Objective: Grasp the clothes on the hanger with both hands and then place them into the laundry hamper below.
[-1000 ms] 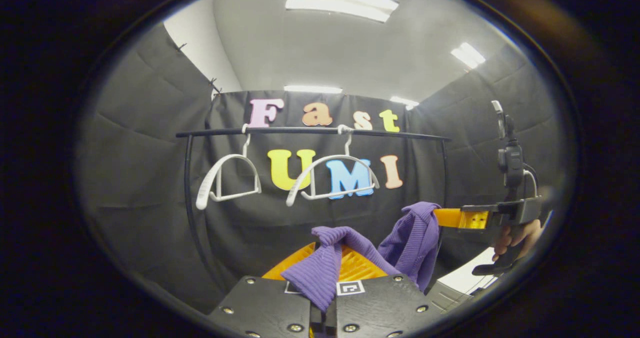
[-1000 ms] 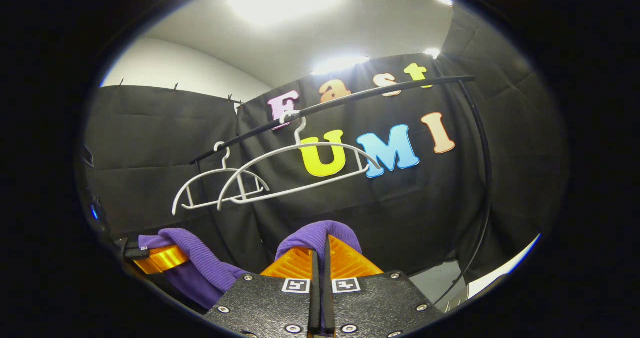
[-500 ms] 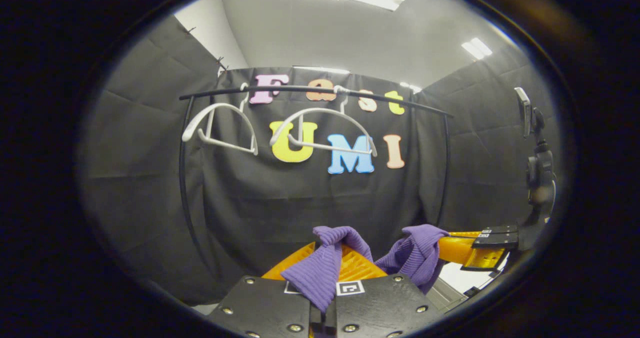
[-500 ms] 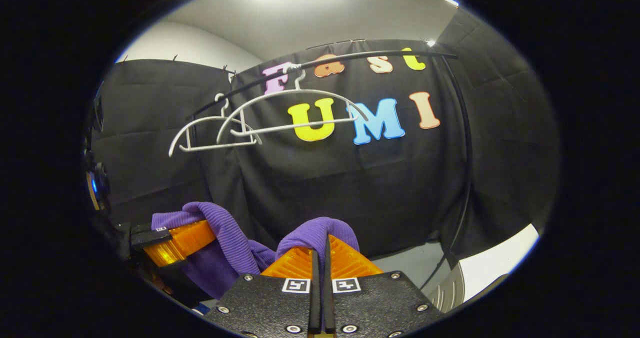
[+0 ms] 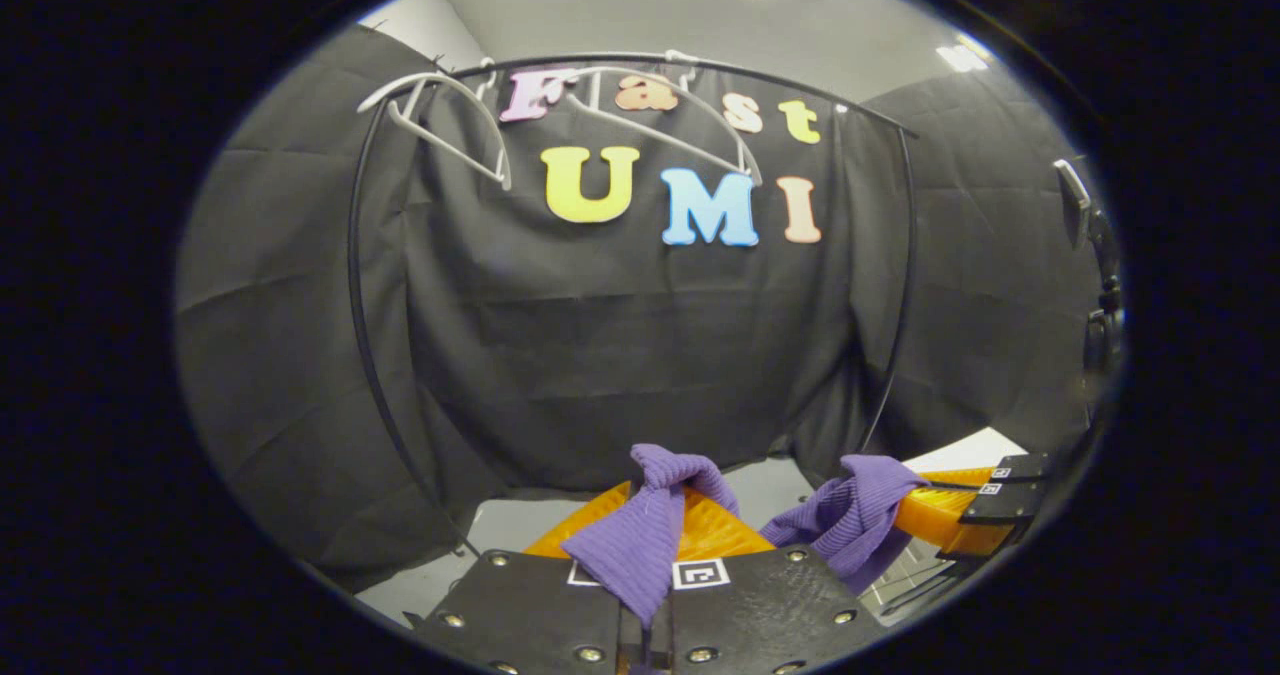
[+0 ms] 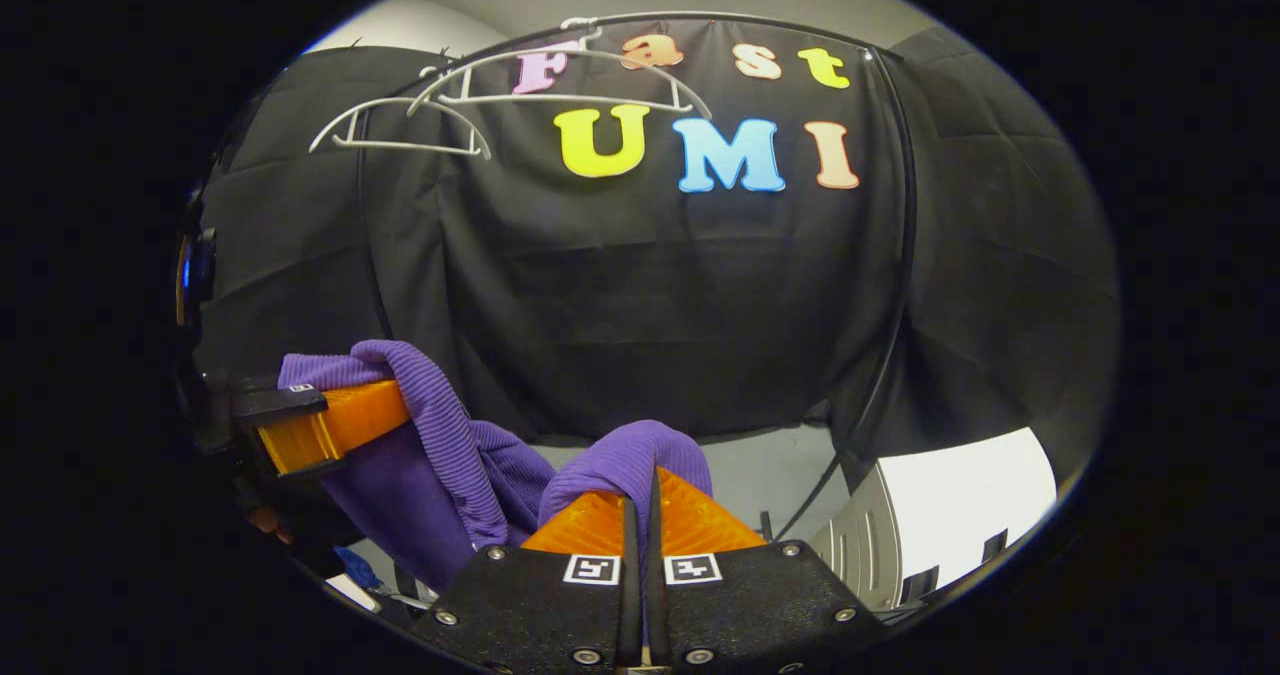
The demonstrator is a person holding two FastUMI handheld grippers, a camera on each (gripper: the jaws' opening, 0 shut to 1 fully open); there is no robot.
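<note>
- The left tongs (image 5: pixel 655 515) are pressed together on a fold of the purple garment (image 5: pixel 640 540), which drapes over them.
- The right tongs (image 6: pixel 640 500) pinch another fold of the same garment (image 6: pixel 625 460); it sags between the two.
- Farther off, two bare white hangers (image 6: pixel 560 80) hang on the black rail (image 5: pixel 640 58), high above the garment.

Dim, ceiling-lit, sharp, edges fisheye-warped
</note>
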